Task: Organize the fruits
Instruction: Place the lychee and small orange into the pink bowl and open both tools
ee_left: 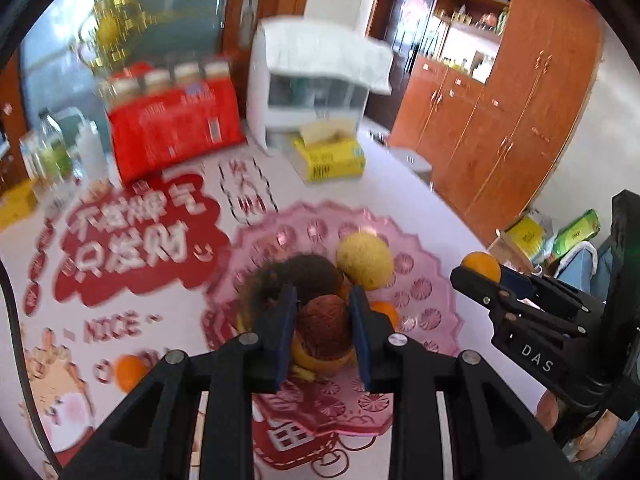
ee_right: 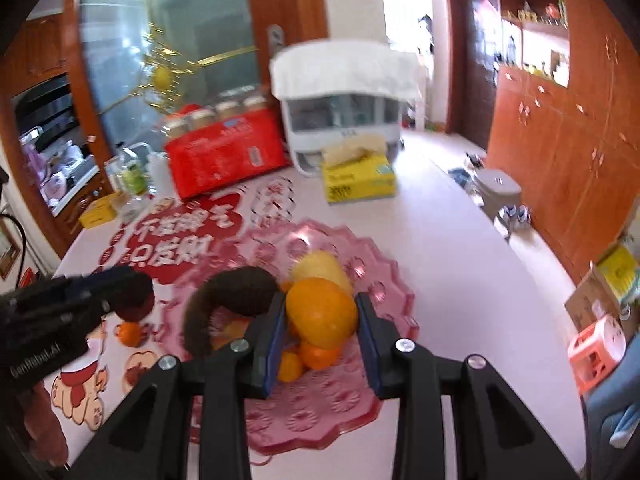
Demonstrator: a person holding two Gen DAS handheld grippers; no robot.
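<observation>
- The left gripper (ee_left: 323, 322) is closed on a round reddish-brown fruit with a rough skin (ee_left: 325, 326), clamped at its widest part between the two blue-padded jaws and carried above the tray.
- The right gripper (ee_right: 320, 320) is closed likewise on a smooth round orange (ee_right: 322, 312), gripped across its middle; it is also seen from the left wrist camera, with the orange at its tip.
- Both held fruits are judged light and fairly firm — the orange's waxy peel could slip if it were pinched off-centre, and the brown fruit's skin might dent under hard pressure, so a hold across the widest part suits each.
- Below the grippers lies a scalloped translucent pink plastic tray (ee_right: 384, 280), set on a white table with a red printed cover (ee_left: 400, 184).
- On the tray can be counted one pale yellow, pitted round fruit (ee_left: 365, 260), one dark brown curved fuzzy piece (ee_right: 236, 292) whose kind cannot be told, and at least two small oranges (ee_right: 320, 354) — part of the pile is hidden behind the jaws.
- One further small orange (ee_left: 130, 372) is left loose on the table cover, well apart from the tray, on its left.
</observation>
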